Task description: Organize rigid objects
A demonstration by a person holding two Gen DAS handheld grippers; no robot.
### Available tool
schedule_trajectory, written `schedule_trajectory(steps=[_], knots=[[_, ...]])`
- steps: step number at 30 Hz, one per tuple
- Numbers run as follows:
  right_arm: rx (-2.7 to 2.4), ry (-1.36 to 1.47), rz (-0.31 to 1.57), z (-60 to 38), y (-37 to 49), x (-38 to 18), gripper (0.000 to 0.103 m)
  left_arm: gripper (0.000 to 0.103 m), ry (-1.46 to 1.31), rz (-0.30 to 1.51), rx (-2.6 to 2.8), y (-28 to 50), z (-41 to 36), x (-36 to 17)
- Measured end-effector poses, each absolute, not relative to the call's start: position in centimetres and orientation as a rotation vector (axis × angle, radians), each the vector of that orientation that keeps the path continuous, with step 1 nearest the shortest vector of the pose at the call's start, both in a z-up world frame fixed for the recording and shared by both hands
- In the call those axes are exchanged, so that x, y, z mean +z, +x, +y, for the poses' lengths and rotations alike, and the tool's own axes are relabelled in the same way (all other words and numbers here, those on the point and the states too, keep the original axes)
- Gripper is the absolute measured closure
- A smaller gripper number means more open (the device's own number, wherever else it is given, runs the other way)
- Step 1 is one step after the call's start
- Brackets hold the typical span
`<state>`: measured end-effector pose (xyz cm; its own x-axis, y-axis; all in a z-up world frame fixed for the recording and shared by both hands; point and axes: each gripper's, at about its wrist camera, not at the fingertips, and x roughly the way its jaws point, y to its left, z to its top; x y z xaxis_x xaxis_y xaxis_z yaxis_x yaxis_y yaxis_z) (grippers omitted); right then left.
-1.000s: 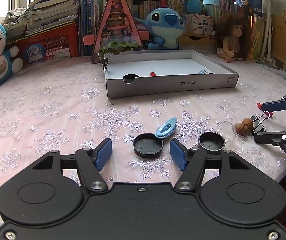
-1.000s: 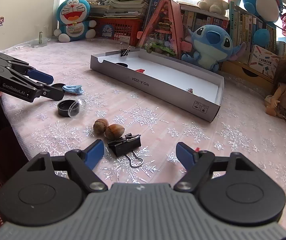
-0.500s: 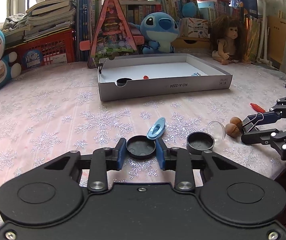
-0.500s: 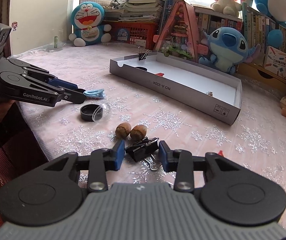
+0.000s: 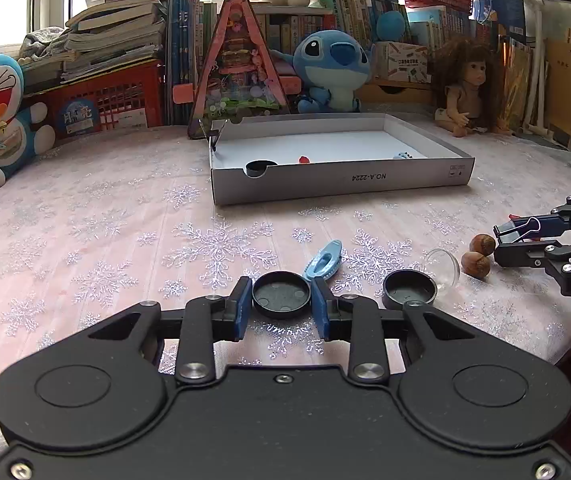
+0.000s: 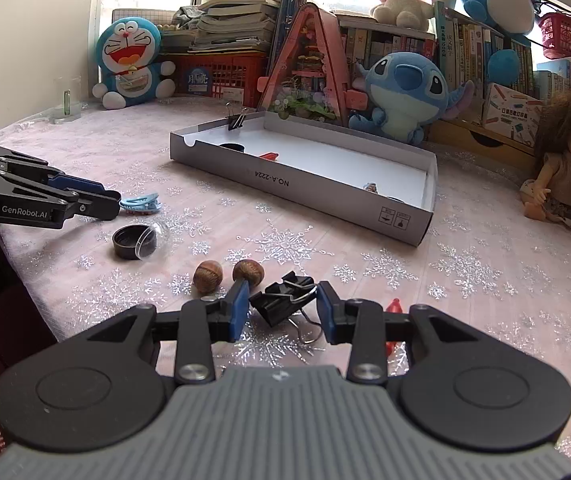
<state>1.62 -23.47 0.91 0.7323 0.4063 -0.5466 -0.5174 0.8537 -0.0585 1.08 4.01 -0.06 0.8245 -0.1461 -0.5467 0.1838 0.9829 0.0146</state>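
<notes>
**Cap and clip, both pinched; box ahead**

- Cap [image 5: 281, 295]: black, round, shallow. Between the pads of the left tool [image 5: 281, 304], which pinch it at opposite rim points. Judged light, stiff, smooth; could slip if tilted, so hold across the rim.
- Clip [image 6: 281, 298]: black binder clip, wire handles trailing toward the camera. Between the pads of the right tool [image 6: 283, 306], which are closed in on its body; the right pad seems to meet a handle, not the body. Judged light, hard, springy at the handles; take by the folded steel body.
- Hair clip [image 5: 323, 265]: blue, just beyond the left tool's right pad.
- Pot [image 5: 409, 288]: black, clear lid [image 5: 443, 268] leaning at its far side; right of the left tool.
- Nuts [image 6: 207, 277]: two, just left-ahead of the right tool.
- Box [image 5: 341, 180]: grey, open, well ahead on the bench [image 5: 85, 220]. Holds a dark round piece, a red bit, a small blue item; another binder clip grips its far corner.
</notes>
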Motion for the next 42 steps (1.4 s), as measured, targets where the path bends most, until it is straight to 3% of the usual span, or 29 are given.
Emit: schedule_trajectory(steps=[27,42], knots=[[0.306,-0.087,0.524,-24.6,4.8,2.9,0.061,0.073,0.025,0.511,-0.188,4.8,3.8,3.5],[0.277,0.124,0.568,-24.5,12.2,6.3,0.062,0.073,0.007,0.492,-0.294,11.7,-0.4,6.0]])
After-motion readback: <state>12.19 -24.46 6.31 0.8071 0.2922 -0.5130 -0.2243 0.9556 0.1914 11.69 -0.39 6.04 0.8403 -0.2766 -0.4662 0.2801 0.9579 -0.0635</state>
